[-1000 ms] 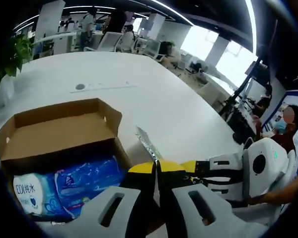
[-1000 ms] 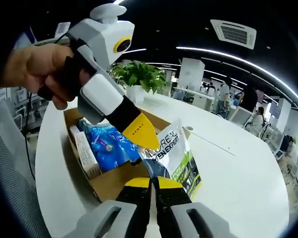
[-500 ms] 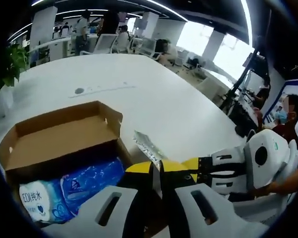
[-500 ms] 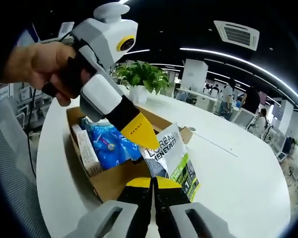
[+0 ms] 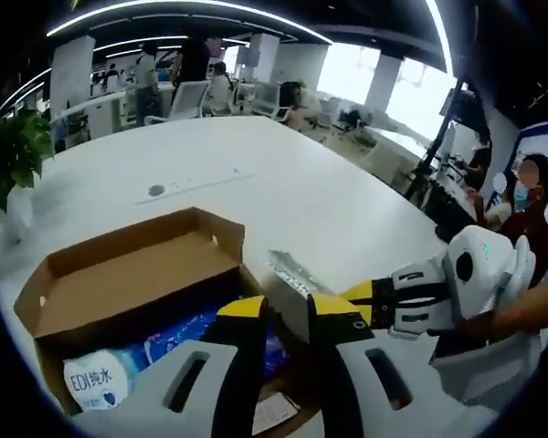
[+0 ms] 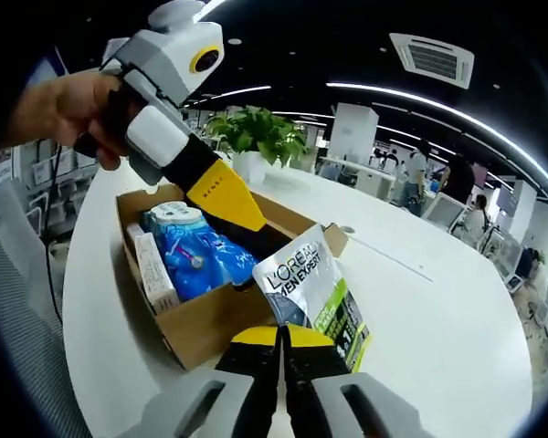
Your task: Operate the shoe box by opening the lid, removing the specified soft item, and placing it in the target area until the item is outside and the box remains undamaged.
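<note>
While clamped shut on the lower edge of a silver pouch printed "L'Oreal Men Expert", holds it upright with the right tongs, just ahead of their tips and at the rim of an open cardboard shoe box. Cannot tell whether the pouch is fully clear of the box wall.

Shows the left tongs, gripped in a hand, above and to the left of the right tongs, with the yellow tips reaching down toward the box beside the pouch. From the left gripper view, shows the left tongs with jaws spread and gripping nothing, and the pouch just beyond their tips.

Shows a blue wipes pack and a narrow white carton lying in the box, beyond and to the left of the right tongs. Rests the box on a white surface, bare to the right of the right tongs.

Likely risks from here:
- Dropping the pouch back into the box, given a thin pinch on slick foil.
- Catching the cardboard wall and tearing or creasing it, if drawn sideways too low.
- Knocking the two tongs together, being so close.
- Dragging the light box along, with nothing pinning it down.
</note>
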The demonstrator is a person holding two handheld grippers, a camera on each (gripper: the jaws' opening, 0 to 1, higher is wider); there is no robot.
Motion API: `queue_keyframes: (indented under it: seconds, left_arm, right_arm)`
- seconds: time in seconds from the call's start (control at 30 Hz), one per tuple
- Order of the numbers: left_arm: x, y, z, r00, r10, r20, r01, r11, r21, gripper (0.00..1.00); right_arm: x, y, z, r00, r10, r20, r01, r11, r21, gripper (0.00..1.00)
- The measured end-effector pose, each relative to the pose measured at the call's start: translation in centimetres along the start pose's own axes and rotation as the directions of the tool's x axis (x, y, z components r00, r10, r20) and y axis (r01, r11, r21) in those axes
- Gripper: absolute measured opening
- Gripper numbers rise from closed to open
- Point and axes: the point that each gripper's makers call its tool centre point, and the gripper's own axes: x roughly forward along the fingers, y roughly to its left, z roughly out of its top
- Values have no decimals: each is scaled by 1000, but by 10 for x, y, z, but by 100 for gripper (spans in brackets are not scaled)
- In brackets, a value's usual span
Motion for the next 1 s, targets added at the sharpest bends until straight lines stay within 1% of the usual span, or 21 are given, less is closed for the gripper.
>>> queue_keyframes:
  seconds: [0.1,0.4,0.53,0.6,0.87,1.0]
  left_arm:
    - [-5,5,0,1000,-3,11,4,1000,-10,20]
    - [-20,24,-8,999,31,10,-31,999,-9,21]
    - [-28,32,-9,999,43,23,-43,999,-12,22]
    - [-32,34,-8,999,34,41,-34,999,-19,22]
    - [-41,48,-14,998,52,45,-51,998,-32,23]
    - [-45,52,-18,997,60,42,-59,998,-33,23]
  right_arm:
    - [0,0,-3,1000,0,-7,-1,1000,-3,0]
    - [3,-4,-10,1000,-8,-29,8,1000,1,0]
    - [4,-4,-14,999,-8,-40,8,1000,-1,0]
    - [6,-3,-15,999,-7,-46,7,1000,-4,0]
    - [11,-4,-26,997,-7,-81,8,1000,9,0]
    - [14,-5,-31,995,-12,-99,14,1000,25,0]
